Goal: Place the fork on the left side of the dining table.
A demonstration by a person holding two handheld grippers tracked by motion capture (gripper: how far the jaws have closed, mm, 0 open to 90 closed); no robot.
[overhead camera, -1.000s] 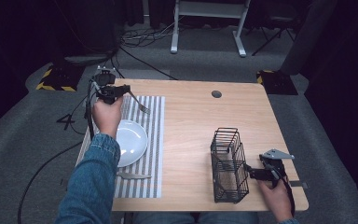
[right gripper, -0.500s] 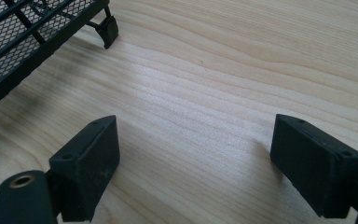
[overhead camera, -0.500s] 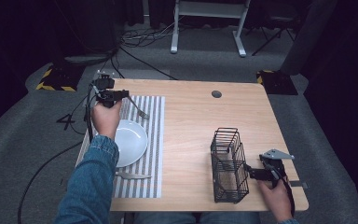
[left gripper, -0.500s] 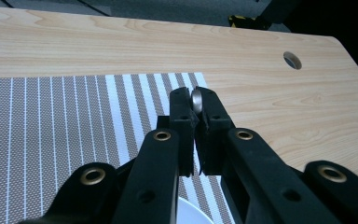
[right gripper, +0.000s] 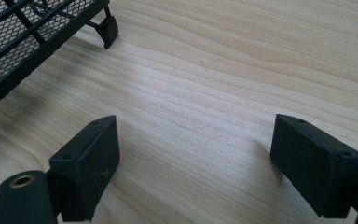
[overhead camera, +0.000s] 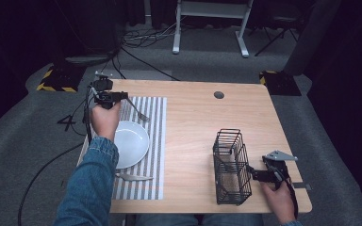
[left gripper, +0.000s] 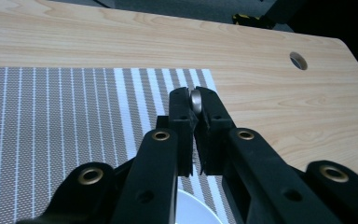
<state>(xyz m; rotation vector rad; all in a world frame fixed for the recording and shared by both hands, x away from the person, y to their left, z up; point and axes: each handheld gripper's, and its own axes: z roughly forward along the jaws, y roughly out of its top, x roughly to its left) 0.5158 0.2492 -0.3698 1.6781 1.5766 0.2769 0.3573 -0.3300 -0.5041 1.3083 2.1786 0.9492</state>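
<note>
Room: dark, grey carpet floor point(overhead camera: 28, 136); a white metal frame point(overhead camera: 212, 19) stands beyond the bench, black cables point(overhead camera: 136, 52) trail over the carpet, and two yellow-and-black striped blocks point(overhead camera: 56, 80) sit at the far corners.

Bench point(overhead camera: 193, 127): pale wood, rectangular, rounded corners, fine straight grain, matt. One round cable hole point(overhead camera: 219, 94) near its far edge.

Placemat point(overhead camera: 151, 150): woven, grey with white stripes, rectangular, flat on the left part of my bench.

Wire basket point(overhead camera: 231, 167): black metal rods with fine mesh panels, tall box shape, on small feet at the right near part of the bench. In my right gripper view, one foot and the mesh wall point(right gripper: 14, 32) lie at the upper left.

Plate point(overhead camera: 129, 143): white, round, glossy, shallow, resting on the placemat beside my left hand.

Knife point(overhead camera: 132, 177): bright metal, flat on the near end of the placemat, below the plate.

Fork point(overhead camera: 139, 113): bright metal, slim. It is raised over the far end of the placemat, tines slanting down to the right. My left gripper point(overhead camera: 115, 96) has its jaws clamped on the handle; in my left gripper view, the rounded handle end point(left gripper: 196, 99) peeks between the pads.

My right gripper point(overhead camera: 253, 174): black, low over the bench just right of the basket, jaws wide apart with bare wood between them.
</note>
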